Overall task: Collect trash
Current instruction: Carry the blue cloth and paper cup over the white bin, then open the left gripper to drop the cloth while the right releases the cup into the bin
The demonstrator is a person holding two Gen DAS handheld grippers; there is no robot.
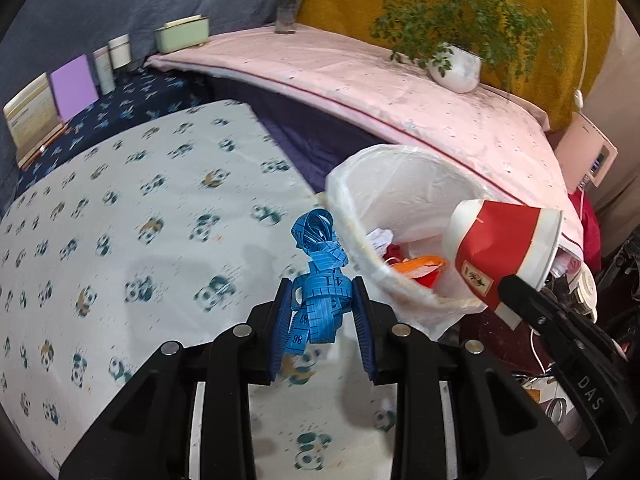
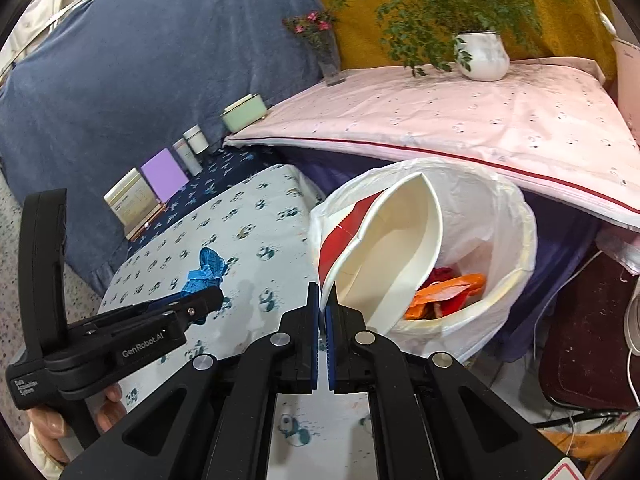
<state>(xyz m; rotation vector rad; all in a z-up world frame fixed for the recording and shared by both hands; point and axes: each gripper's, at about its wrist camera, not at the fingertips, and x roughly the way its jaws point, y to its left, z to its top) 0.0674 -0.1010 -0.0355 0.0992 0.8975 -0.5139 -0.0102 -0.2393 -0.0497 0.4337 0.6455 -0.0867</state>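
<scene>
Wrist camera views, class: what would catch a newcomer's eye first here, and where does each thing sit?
The tangled blue measuring tape stands out, clamped in the left gripper above the panda-print cloth. Just right of it, the right gripper pinches the rim of a red and white paper cup, tilted over the bag-lined trash bin already holding orange and red scraps.

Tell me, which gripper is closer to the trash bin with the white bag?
Right. The right gripper holds the red and white paper cup over the trash bin. The left gripper holds the blue measuring tape above the panda cloth, beside the bin.
</scene>
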